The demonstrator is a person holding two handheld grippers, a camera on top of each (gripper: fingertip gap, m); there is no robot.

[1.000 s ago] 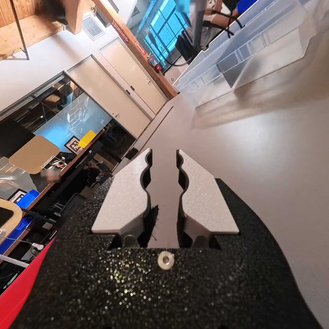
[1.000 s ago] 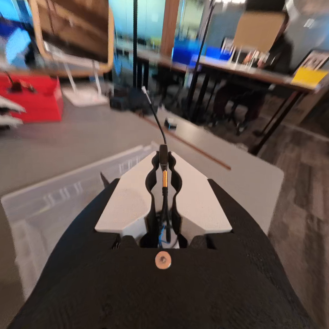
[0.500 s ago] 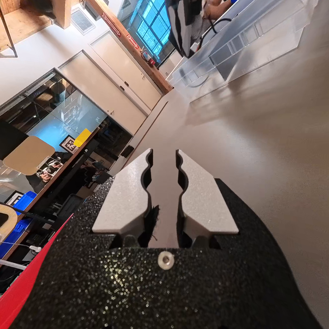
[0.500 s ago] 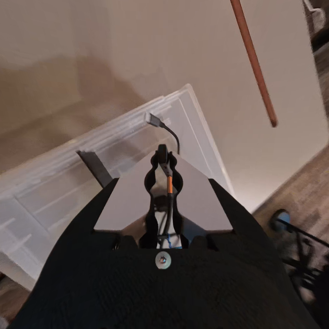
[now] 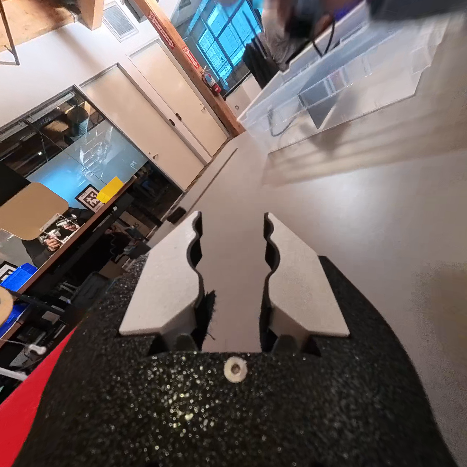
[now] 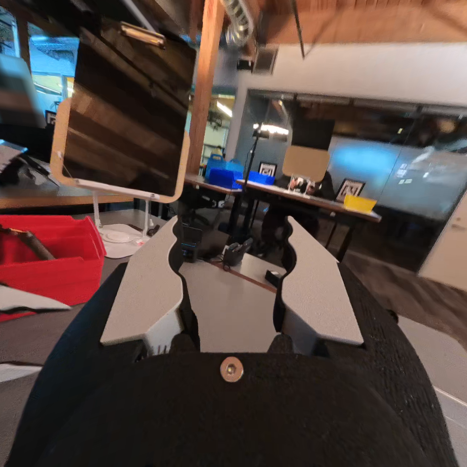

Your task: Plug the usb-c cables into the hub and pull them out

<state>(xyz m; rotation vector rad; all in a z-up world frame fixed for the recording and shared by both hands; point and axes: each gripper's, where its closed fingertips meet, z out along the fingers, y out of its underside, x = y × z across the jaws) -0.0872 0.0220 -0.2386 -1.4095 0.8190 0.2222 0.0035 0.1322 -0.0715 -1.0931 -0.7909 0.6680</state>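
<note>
Both claws are spread with nothing between the pads. The left gripper (image 5: 233,222) lies low and tilted over the bare table (image 5: 353,227), aimed along its surface, which keeps it clear of the work. The right gripper (image 6: 232,227) is raised and looks out over the table's far edge toward the room.

A black cable (image 5: 326,43) hangs into the clear bin (image 5: 316,83) at the far right of the left view, which reads as cables put away after unplugging. A grey slab (image 5: 318,106) inside the bin may be the hub; blur leaves that unsure.

Around them: a red bin (image 6: 50,255), a tablet on a stand (image 6: 123,121), small dark devices (image 6: 235,252) at the table's far edge. Nothing blocks either gripper.
</note>
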